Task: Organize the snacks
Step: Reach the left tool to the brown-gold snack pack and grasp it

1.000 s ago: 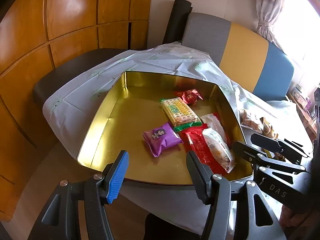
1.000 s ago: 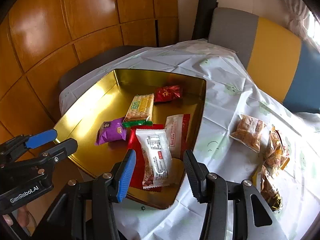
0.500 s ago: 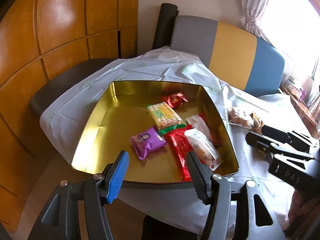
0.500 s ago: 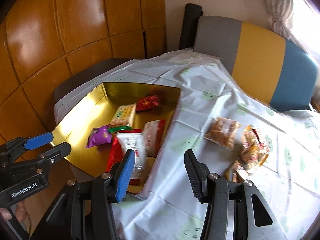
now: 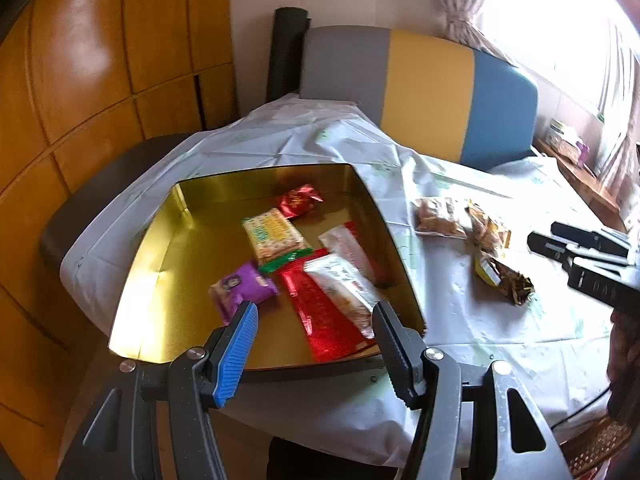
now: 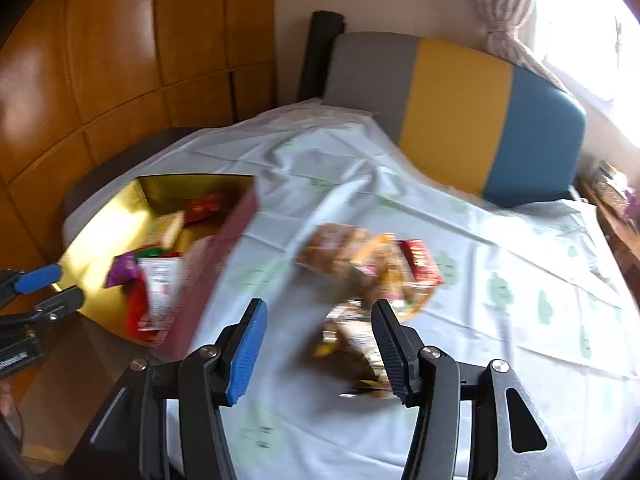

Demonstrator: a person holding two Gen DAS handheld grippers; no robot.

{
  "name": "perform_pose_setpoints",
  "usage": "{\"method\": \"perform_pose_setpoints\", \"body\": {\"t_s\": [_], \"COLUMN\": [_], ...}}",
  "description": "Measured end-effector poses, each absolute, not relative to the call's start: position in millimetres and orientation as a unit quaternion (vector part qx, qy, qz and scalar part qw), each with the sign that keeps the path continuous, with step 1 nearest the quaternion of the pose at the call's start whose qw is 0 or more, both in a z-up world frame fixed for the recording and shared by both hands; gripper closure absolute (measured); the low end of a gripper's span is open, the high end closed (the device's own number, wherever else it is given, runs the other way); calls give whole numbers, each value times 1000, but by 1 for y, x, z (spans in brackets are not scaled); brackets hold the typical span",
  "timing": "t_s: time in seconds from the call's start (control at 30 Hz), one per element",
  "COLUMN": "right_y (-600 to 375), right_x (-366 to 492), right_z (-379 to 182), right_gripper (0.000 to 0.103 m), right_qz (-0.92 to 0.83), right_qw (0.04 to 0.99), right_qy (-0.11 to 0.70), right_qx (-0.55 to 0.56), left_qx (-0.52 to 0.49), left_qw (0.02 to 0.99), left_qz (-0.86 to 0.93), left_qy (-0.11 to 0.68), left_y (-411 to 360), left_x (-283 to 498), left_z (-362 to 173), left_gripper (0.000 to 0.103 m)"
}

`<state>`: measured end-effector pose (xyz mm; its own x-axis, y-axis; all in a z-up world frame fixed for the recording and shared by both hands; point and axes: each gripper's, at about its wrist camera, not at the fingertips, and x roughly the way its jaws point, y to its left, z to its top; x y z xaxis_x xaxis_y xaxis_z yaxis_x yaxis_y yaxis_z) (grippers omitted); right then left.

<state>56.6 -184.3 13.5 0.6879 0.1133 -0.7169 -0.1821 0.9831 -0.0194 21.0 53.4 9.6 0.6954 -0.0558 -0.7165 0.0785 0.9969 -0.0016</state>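
Observation:
A gold tin box (image 5: 168, 280) sits on the table's left and holds several snack packets: a purple one (image 5: 242, 286), a yellow cracker pack (image 5: 274, 234), a red one (image 5: 298, 202) and a white-and-red bar (image 5: 340, 288). Loose brown snack bags (image 5: 438, 218) lie on the white cloth right of the box; they also show blurred in the right wrist view (image 6: 360, 264). My left gripper (image 5: 314, 344) is open and empty above the box's near edge. My right gripper (image 6: 320, 344) is open and empty over the loose bags.
The table wears a white tablecloth (image 6: 520, 320). A grey, yellow and blue bench back (image 5: 420, 92) stands behind it. Wooden wall panels (image 5: 100, 60) are at the left. A window with a curtain (image 5: 560, 20) is at the right.
Both grippers have swung to the right. The right gripper has left the box and is now over the loose snack bags. Both stay open.

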Motion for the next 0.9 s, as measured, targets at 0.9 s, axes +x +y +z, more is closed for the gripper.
{"method": "perform_pose_setpoints", "body": {"t_s": [0.9], "right_y": [-370], "right_x": [92], "right_z": [-19], "right_gripper": [36], "right_qz": [-94], "right_qw": [890], "right_qy": [439], "right_qx": [76], "left_qx": [84], "left_qw": [875], "left_qz": [-180], "left_qy": [442], "left_y": [-81], "left_x": [53], "left_z": [-6], "left_gripper": [43]}}
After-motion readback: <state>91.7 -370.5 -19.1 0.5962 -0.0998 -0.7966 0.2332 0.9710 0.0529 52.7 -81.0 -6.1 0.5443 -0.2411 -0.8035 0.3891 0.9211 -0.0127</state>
